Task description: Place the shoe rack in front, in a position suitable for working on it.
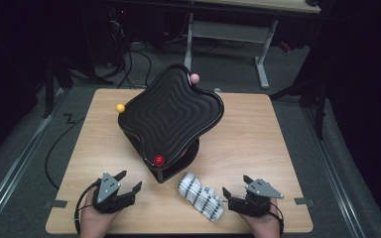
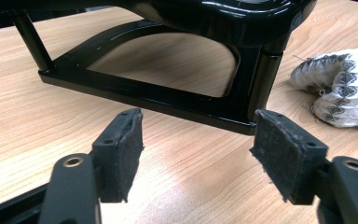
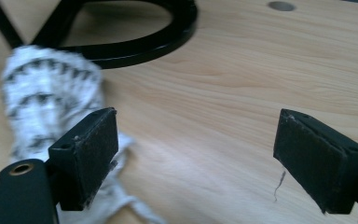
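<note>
Item: striped cloth [image 1: 200, 195] at bench [image 1: 258, 129] near edge, not yet gripped | left gripper [image 1: 129, 182], right gripper [image 1: 234, 186]: jaws wide, empty | tray stand [image 1: 171, 116]: untouched.

A tray [image 1: 171, 114] on its stand [image 1: 176, 171] sits mid-desk [image 1: 258, 148], with a ball [image 1: 159, 160] in it at 6 o'clock. A sock [image 1: 200, 196] lies at the stand's 5 o'clock, between the left gripper [image 1: 129, 181] and right gripper [image 1: 234, 186].
</note>
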Tool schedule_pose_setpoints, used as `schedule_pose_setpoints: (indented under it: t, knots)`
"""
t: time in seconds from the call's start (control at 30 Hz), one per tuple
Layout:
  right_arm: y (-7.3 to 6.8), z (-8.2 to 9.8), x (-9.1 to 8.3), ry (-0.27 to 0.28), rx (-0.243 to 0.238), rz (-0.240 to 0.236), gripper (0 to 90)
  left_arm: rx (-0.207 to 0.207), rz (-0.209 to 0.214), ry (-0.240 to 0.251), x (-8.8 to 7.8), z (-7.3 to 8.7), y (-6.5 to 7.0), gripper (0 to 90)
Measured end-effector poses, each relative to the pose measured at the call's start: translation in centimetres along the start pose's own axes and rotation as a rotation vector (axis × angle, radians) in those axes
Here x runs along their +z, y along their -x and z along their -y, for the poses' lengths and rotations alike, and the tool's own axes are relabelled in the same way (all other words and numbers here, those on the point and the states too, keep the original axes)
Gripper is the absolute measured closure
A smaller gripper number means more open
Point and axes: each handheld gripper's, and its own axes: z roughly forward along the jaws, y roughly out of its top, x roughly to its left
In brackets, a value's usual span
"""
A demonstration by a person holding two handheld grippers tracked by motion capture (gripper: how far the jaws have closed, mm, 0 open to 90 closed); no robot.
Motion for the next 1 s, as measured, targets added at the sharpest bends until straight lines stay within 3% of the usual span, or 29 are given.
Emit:
schedule_pose_setpoints:
  t: [0.07, 0.17, 0.2, 0.23, 0.27, 0.3, 0.43, 0.6, 0.63, 0.73, 0.83, 0.97, 1.0]
  knots:
    - [-0.4, -0.1, 0.0, -0.004, -0.007, -0.012, 14.2, 0.001, 0.012, 0.006, 0.1, 0.0, 0.1, 32.1]
    - [-2.6, -0.4, 0.3, -0.026, -0.077, -0.071, 13.7, -0.003, 0.033, -0.003, 0.3, 0.0, 0.3, 26.4]
    - [-2.6, -0.4, 0.3, -0.026, -0.077, -0.071, 13.7, -0.008, 0.044, -0.005, 0.3, -0.1, 0.3, 26.4]
    - [-3.1, -0.5, 0.3, -0.029, -0.085, -0.095, 13.8, -0.001, 0.051, -0.004, 0.3, -0.2, 0.4, 26.2]
    - [-4.0, -0.5, 0.4, -0.039, -0.101, -0.138, 14.0, 0.037, 0.05, 0.002, 0.3, -0.4, 0.7, 25.3]
    - [-4.4, -0.5, 0.5, -0.046, -0.107, -0.149, 14.0, 0.051, 0.043, 0.0, 0.3, -0.5, 0.9, 24.7]
    - [-6.0, -0.2, 1.1, -0.093, -0.159, -0.19, 15.1, 0.018, 0.086, -0.029, 0.5, -0.8, 1.0, 18.6]
    - [-6.9, 0.2, 1.9, -0.136, -0.186, -0.196, 16.1, 0.03, 0.102, -0.035, 0.5, -0.9, 1.3, 21.0]
    - [-6.9, 0.3, 2.0, -0.146, -0.186, -0.215, 17.3, 0.035, 0.102, -0.035, 0.6, -1.0, 1.4, 20.8]
    - [-6.9, 0.7, 2.4, -0.162, -0.199, -0.202, 17.1, 0.039, 0.104, -0.042, 0.6, -1.0, 1.5, 19.3]
    - [-6.6, 0.9, 2.7, -0.173, -0.185, -0.21, 21.9, 0.045, 0.116, -0.049, 0.7, -0.9, 1.5, 21.5]
    - [-6.2, 1.3, 3.1, -0.197, -0.169, -0.222, 26.0, 0.042, 0.098, -0.038, 0.7, -0.6, 1.6, 20.6]
    - [-6.1, 1.5, 3.2, -0.204, -0.179, -0.215, 30.9, 0.038, 0.098, -0.042, 0.7, -0.6, 1.6, 21.7]
